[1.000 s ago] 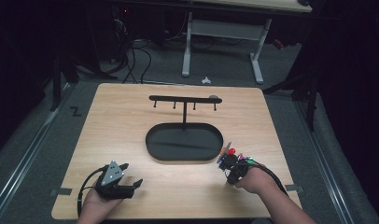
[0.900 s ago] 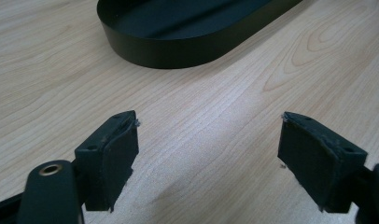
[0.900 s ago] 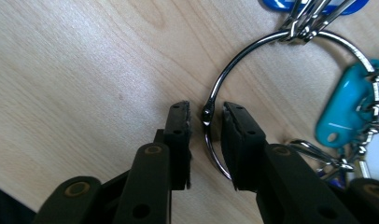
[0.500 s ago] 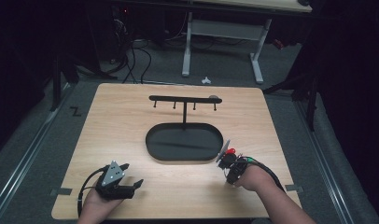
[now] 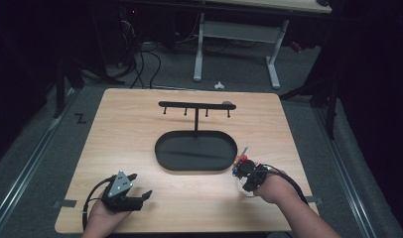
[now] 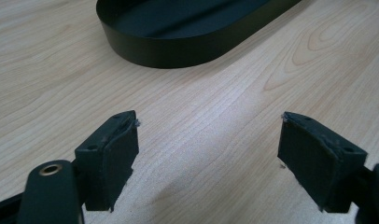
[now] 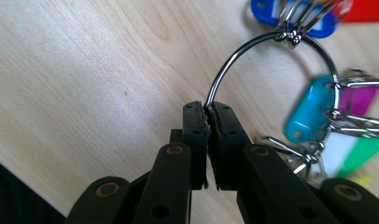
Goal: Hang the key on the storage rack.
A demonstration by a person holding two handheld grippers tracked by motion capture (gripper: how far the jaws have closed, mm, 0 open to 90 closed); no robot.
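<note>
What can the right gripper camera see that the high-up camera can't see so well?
The right gripper view alone makes plain that the right gripper is pinched shut on a silver key ring, with blue, teal and green tags hanging from it. The high view alone takes in the black oval tray, the hook stand behind it and the open left gripper. Both share the wooden table and that right gripper.

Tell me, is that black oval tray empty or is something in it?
Empty. The black oval tray shows a bare dark floor in the high view, and the left gripper view shows nothing inside either.
</note>
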